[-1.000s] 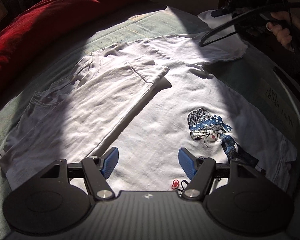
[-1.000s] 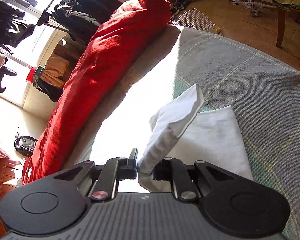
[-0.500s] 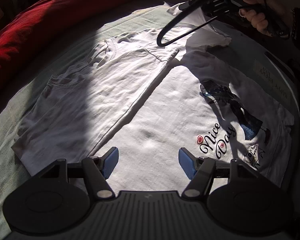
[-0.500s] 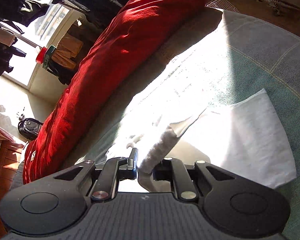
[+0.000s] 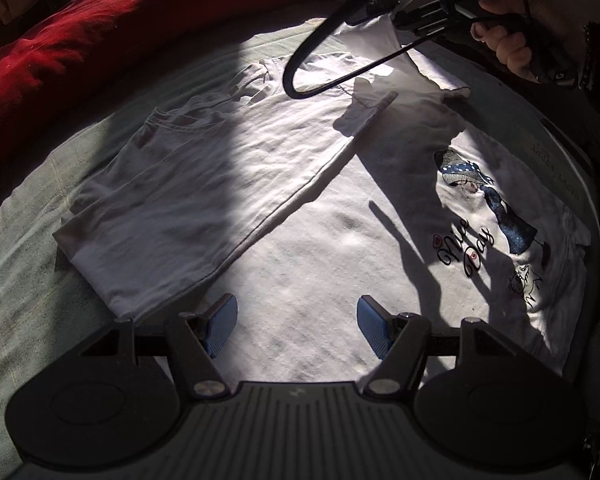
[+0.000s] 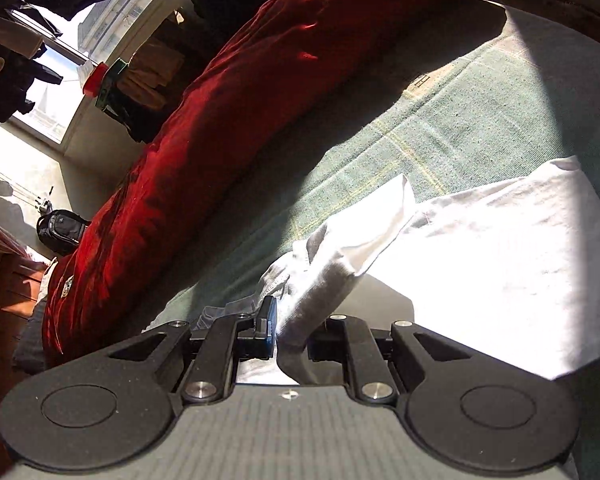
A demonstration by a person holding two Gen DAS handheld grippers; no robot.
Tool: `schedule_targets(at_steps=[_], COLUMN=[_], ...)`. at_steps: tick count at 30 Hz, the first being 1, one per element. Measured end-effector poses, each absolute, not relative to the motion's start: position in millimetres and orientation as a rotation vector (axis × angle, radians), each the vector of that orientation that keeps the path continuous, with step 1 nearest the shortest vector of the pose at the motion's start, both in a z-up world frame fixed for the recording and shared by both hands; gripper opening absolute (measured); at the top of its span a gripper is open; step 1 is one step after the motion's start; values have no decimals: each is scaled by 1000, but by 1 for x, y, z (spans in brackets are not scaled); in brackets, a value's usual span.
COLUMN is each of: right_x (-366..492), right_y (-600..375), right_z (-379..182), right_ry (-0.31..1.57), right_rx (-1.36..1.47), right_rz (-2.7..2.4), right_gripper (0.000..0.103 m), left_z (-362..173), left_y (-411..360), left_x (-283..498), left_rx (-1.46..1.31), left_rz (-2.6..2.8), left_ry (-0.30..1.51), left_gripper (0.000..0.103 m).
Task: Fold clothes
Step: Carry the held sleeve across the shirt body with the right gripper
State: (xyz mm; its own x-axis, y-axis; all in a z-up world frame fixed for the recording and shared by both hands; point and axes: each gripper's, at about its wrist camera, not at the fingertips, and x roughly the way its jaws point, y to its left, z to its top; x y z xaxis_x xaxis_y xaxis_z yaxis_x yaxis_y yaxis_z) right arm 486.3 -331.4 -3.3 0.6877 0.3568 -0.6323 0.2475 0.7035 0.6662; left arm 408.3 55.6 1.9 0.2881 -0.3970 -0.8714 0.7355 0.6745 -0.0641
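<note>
Sunlight falls in a broad patch across a white shirt spread flat on a bed covered in a pale green blanket with thin yellow lines. One side of the shirt is already folded inward, so a long straight edge runs diagonally from the near hem up toward the collar, with the folded sleeve lying on top near the far end. On the unfolded side sits a print of a figure in a blue dotted hat with the words "Nice Day" in black script.

The left gripper hovers low over the near hem, its blue-padded jaws spread wide and holding nothing, cloth visible between them.

The right gripper has its jaws clenched on the other sleeve, a bunched ridge of white fabric rising out of them and lifted off the bed. In the left wrist view this gripper appears at the far right corner, held by a hand, with a black cable looping down over the collar area and casting long shadows on the shirt.

A red duvet lies heaped along the far side of the bed. Beyond it are a bright window, dark clothes hanging, and a black backpack on the floor
</note>
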Motion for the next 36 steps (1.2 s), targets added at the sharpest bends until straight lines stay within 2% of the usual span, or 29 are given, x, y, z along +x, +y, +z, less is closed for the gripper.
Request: schedule_targets(at_steps=[16,24,36], right_x=[508,511,513], right_y=[-248,-193,-134], right_z=[17,33,20], right_ry=[802,804,886], right_rx=[749,599,422], right_rz=[149,268,413], right_gripper=[17,17,17], left_z=[-4,-8,-14], left_y=[92,95,100], left_x=[402,400,395], left_rx=[298,278,262], left_rz=[-763,-761,-748], left_ry=[1059,1076,1096], left_gripper=[67,67,67])
